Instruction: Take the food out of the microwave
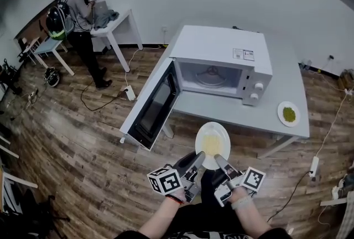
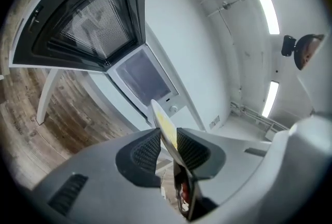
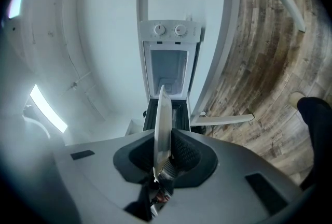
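In head view alone: person (image 1: pixel 82 11) at far desk (image 1: pixel 123 17); plate (image 1: pixel 213 126) gripped

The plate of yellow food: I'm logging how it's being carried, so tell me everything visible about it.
The white plate is round and glossy, ceramic by the look of it, with a low heap of pale yellow food in its middle. It is outside the open microwave, held roughly level in the air by the table's front edge. The left tongs and right tongs each clamp its near rim. Nothing else touches it.
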Action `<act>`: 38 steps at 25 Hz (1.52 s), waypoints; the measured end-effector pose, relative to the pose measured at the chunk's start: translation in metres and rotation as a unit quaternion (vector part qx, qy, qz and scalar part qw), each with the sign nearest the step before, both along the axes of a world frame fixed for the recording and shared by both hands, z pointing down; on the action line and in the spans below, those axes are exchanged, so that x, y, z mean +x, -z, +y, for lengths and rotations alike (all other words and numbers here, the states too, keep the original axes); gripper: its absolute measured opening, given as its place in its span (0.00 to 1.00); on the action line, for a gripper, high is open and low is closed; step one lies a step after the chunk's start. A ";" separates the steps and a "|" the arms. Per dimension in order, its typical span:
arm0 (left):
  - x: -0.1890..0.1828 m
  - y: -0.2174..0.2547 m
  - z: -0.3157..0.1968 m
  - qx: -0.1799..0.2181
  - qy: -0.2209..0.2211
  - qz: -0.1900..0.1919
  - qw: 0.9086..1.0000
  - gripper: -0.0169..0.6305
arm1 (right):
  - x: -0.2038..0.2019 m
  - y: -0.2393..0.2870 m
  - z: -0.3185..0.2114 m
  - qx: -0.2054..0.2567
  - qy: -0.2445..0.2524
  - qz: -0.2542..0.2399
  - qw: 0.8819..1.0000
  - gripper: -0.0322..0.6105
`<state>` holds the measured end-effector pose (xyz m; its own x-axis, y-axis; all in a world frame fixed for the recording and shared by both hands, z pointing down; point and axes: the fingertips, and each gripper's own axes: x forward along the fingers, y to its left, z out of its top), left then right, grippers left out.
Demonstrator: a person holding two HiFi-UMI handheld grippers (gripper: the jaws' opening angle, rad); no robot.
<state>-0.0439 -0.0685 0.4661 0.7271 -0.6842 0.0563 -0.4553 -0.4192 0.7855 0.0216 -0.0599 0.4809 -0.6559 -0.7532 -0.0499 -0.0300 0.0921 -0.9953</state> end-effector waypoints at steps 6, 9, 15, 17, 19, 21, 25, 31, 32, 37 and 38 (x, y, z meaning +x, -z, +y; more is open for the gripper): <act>0.002 -0.004 0.026 -0.006 -0.008 0.000 1.000 0.16 | 0.003 -0.006 0.026 -0.009 -0.003 0.005 1.000 0.16; 0.003 -0.004 0.031 -0.006 -0.008 0.002 1.000 0.16 | 0.004 -0.006 0.032 -0.011 -0.004 0.008 1.000 0.16; 0.009 -0.007 0.036 -0.007 -0.009 -0.001 1.000 0.17 | 0.010 -0.009 0.036 -0.012 -0.003 0.009 1.000 0.16; 0.009 -0.006 0.039 -0.006 -0.008 -0.002 1.000 0.17 | 0.010 -0.008 0.039 -0.013 -0.003 0.005 1.000 0.16; 0.009 -0.006 0.041 -0.006 -0.007 -0.005 1.000 0.17 | 0.009 -0.008 0.041 -0.014 -0.003 -0.001 1.000 0.16; 0.010 -0.007 0.044 -0.008 -0.004 -0.007 1.000 0.17 | 0.010 -0.009 0.044 -0.015 -0.001 -0.002 1.000 0.16; 0.010 -0.009 0.054 -0.011 0.002 -0.010 1.000 0.17 | 0.011 -0.013 0.053 -0.021 0.005 -0.006 1.000 0.16; 0.012 -0.006 0.079 -0.014 0.010 -0.010 1.000 0.17 | 0.012 -0.009 0.077 -0.025 0.010 -0.013 1.000 0.16; 0.013 -0.006 0.084 -0.015 0.011 -0.010 1.000 0.17 | 0.013 -0.008 0.082 -0.026 0.011 -0.013 1.000 0.16; 0.018 0.002 0.108 -0.014 0.018 -0.006 1.000 0.17 | 0.020 -0.002 0.105 -0.026 0.010 -0.008 1.000 0.16; 0.020 0.003 0.113 -0.013 0.019 -0.005 1.000 0.17 | 0.022 -0.001 0.110 -0.027 0.010 -0.008 1.000 0.16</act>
<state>-0.0241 0.0443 0.4629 0.7003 -0.7091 0.0823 -0.4784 -0.3806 0.7914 0.0432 0.0504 0.4821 -0.6710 -0.7411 -0.0208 -0.0121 0.0390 -0.9992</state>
